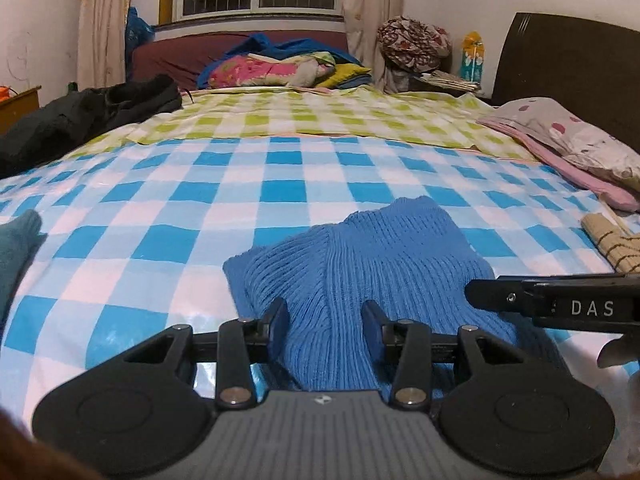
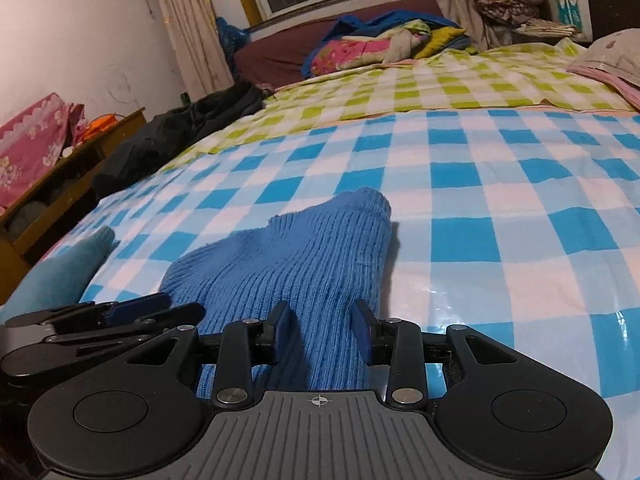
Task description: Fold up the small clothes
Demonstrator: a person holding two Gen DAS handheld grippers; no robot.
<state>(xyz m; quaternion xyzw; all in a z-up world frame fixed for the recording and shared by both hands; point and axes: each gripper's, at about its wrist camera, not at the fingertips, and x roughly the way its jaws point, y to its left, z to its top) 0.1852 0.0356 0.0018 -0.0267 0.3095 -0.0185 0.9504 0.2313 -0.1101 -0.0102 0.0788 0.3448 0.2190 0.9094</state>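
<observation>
Fingers (image 1: pixel 280 316) of left gripper (image 1: pixel 326 320) apart, blue knit garment (image 1: pixel 360 264) bunched between them, pads not clearly pressing | right gripper (image 2: pixel 322 326) fingers (image 2: pixel 362 324) likewise spread astride the garment's near edge | garment lies on blue checked sheet (image 1: pixel 160 208), teal cloth (image 1: pixel 16 248) well left of it, striped cloth (image 1: pixel 612 244) off right

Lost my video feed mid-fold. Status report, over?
Left gripper and right gripper both open, straddling the blue knit garment. Garment bunched on checked sheet. Nothing blocking.
</observation>
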